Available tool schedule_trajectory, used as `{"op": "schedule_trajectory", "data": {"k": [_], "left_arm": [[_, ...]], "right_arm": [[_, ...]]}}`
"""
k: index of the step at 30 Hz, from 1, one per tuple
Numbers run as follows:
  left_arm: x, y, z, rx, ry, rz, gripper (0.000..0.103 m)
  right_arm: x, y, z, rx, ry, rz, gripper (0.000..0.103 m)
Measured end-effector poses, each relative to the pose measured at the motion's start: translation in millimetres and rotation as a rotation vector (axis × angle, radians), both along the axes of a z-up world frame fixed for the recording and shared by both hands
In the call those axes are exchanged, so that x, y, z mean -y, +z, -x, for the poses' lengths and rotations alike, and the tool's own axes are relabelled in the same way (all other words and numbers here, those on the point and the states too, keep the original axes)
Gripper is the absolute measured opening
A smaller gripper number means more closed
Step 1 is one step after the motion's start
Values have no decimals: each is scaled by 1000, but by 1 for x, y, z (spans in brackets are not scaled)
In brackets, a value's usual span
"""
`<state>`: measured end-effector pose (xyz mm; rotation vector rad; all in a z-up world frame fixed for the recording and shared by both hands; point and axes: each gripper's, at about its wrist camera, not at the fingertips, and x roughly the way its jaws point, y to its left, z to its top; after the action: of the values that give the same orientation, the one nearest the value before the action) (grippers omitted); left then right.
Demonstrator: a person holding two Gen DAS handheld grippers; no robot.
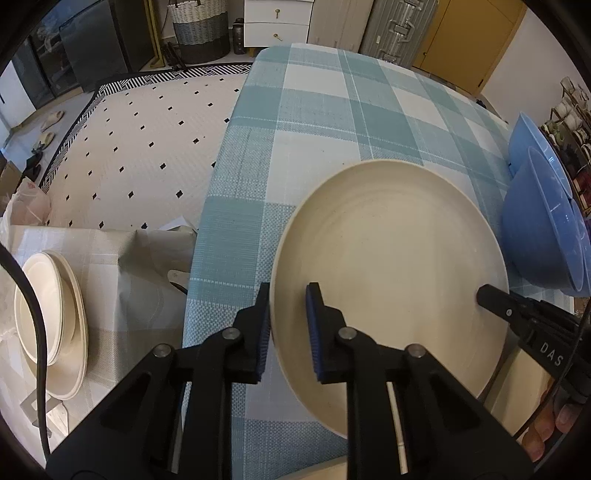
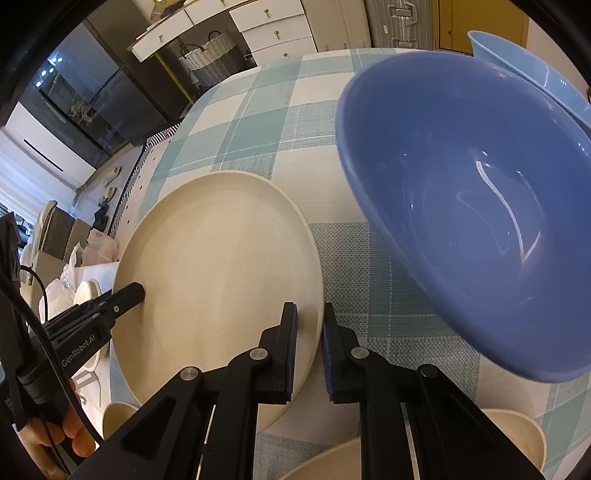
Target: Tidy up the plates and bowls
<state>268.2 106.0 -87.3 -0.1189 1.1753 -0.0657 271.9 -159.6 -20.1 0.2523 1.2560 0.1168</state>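
Plate (image 1: 399,258): rigid, smooth, likely slippery and breakable; left hand-held gripper (image 1: 288,325) and right hand-held gripper (image 2: 309,345) clamp opposite rims.

A: What covers the table?
B: A blue-and-white plaid woven tablecloth (image 1: 332,122).
A: And on the floor?
B: A cream rug with black diamond dots (image 1: 147,140); beyond it a grey-and-white woven basket (image 1: 201,31), a white drawer cabinet with brass handles (image 1: 277,22) and a silver ribbed suitcase (image 1: 400,26).
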Motion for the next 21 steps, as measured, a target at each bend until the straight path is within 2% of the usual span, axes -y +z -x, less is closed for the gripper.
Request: {"op": "schedule_trajectory", "data": {"k": [4,21], "left_arm": [[-6,1,3,13,9,29,12],[-18,40,15,77,61,37,9]], "right_arm": [[3,1,1,5,-7,-19,11],[3,40,5,74,6,-60,10]]}}
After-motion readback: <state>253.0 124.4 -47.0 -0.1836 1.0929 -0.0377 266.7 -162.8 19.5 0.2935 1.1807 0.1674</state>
